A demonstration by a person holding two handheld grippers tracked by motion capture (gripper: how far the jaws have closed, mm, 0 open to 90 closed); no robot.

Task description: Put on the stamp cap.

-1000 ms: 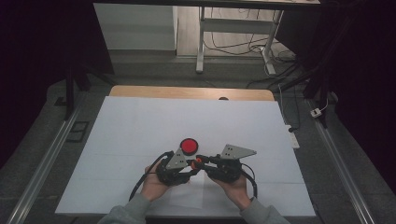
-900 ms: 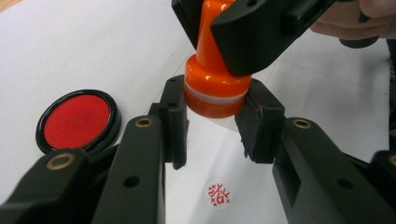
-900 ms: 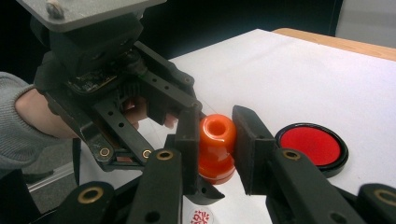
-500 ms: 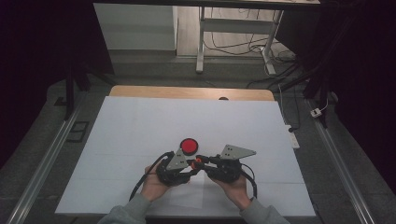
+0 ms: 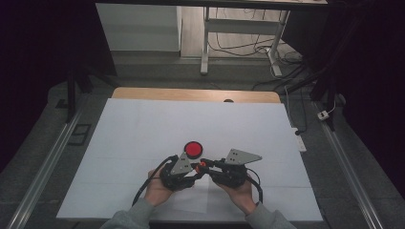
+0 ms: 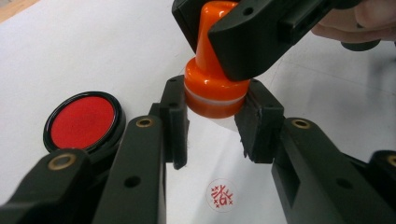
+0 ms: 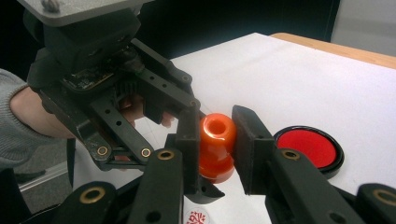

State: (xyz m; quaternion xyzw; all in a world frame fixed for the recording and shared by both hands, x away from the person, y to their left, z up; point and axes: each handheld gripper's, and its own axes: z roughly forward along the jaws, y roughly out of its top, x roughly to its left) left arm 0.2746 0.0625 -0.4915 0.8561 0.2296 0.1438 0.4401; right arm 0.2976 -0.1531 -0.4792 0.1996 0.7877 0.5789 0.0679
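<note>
both grippers clamped on the orange stamp [image 6: 212,77], held in the air just above the white paper [image 5: 143,138] on the tabletop. left gripper [image 6: 212,128] jaws pinch its wide base, right gripper [image 7: 215,140] jaws pinch the neck. red print [image 6: 221,196] sits on the paper below, red ink pad [image 6: 84,122] near. risks: opposing pulls could twist the stamp out of one grip, or a dip smears a second print over the first.

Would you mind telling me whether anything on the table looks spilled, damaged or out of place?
Nothing stands out. The orange stamp is held upright between both grippers, the red ink pad sits flat beside them, and one clean red imprint marks the white paper.
</note>
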